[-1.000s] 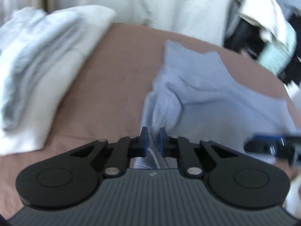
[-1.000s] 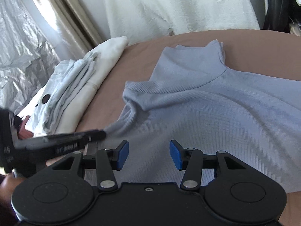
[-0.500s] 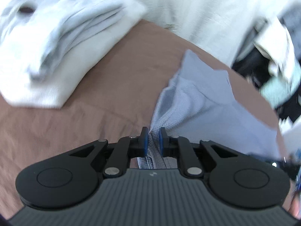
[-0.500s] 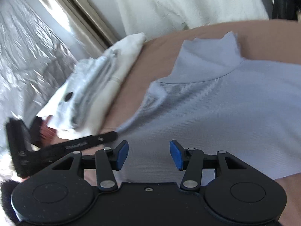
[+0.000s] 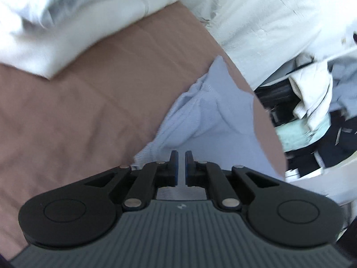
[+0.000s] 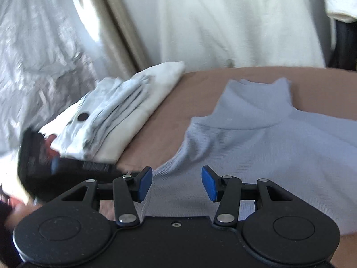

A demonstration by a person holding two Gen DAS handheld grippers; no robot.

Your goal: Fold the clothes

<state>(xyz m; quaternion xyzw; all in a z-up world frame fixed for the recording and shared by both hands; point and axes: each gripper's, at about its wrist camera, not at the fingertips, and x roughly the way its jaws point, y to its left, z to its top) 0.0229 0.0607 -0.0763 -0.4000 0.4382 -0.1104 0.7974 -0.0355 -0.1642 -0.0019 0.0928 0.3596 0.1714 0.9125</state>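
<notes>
One sweater (image 5: pixel 212 116), apparently no longer clamped

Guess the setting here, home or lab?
Most likely a home, a bedroom or laundry corner. A light blue turtleneck lies spread on a brown sheet, folded white clothes are stacked beside it, and a heap of mixed garments sits past the edge.

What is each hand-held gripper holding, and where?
Right hand-held gripper: open, nothing held. Left hand-held gripper: nearly closed at the blue sweater's edge; whether it pinches fabric cannot be told.
</notes>
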